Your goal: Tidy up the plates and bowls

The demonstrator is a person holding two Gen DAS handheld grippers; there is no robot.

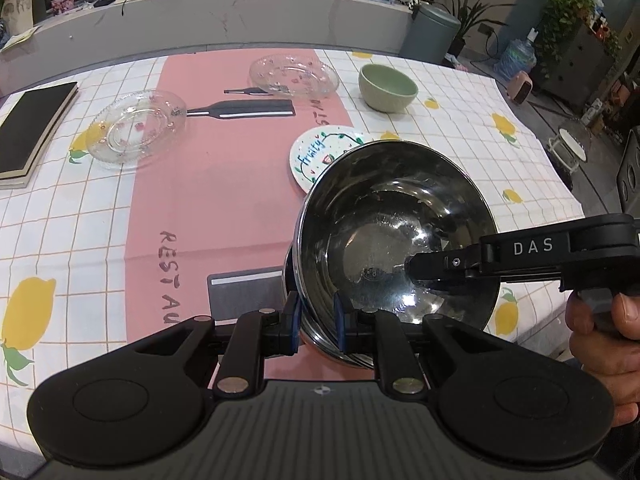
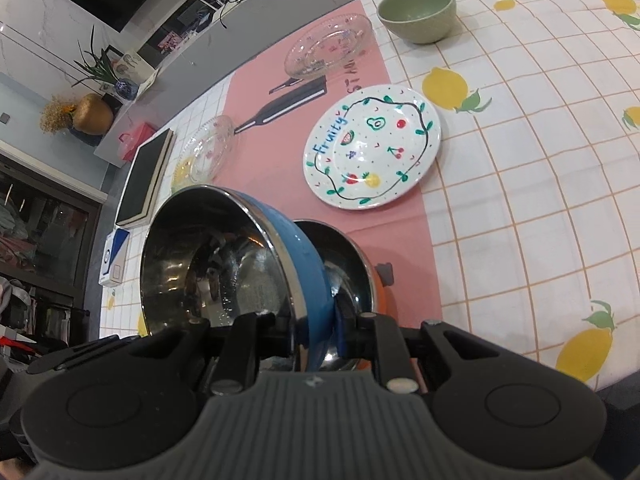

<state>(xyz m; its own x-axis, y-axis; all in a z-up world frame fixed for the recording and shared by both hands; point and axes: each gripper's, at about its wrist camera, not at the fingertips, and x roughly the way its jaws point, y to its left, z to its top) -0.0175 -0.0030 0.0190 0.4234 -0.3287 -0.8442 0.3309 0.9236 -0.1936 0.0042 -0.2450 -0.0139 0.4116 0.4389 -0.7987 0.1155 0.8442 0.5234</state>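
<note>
Between the left tongs (image 1: 316, 320), clamped tight, the near rim of a tilted blue bowl (image 2: 304, 264), steel inside. Right tongs (image 2: 304, 320) clamped on the same bowl's rim, one finger inside, one outside. Just right of the right tongs, close behind the blue bowl, an orange bowl (image 2: 380, 292). Beyond both tongs on the desk (image 2: 520, 160), a fruit plate (image 2: 372, 144); farther off, a green bowl (image 2: 416, 12), a glass plate (image 1: 294, 76) and a second glass plate (image 1: 136, 132). Far left of the left tongs, a book (image 1: 32, 128).
</note>
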